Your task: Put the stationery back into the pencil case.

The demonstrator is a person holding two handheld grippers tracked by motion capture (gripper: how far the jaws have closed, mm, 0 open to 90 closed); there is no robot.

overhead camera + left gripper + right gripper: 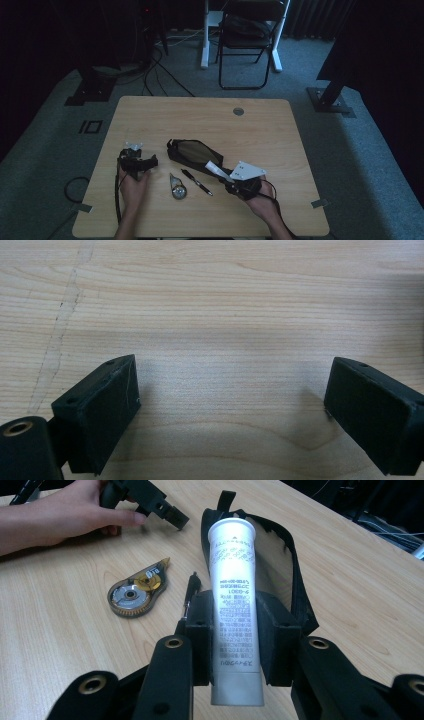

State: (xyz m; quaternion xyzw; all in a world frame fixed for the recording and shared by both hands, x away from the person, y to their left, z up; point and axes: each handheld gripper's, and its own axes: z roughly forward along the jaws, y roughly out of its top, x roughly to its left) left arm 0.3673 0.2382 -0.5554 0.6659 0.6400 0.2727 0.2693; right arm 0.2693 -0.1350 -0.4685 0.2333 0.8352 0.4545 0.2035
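Up close, the right tongs (234, 639) grip a white tube (233, 600), hiding the pouch (300, 595) mouth; the left tongs (230, 410) gape over bare desk (225, 300).

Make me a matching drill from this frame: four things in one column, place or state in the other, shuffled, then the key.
Things
1. white tube
2. correction tape dispenser
3. black pouch
4. left gripper

Places or states
A. lying open on the table, beyond the tube
B. clamped between the right gripper's jaws
C. jaws wide apart over bare wood
D. flat on the table between the two hands, beside a pen

Pairs: 1-B, 2-D, 3-A, 4-C
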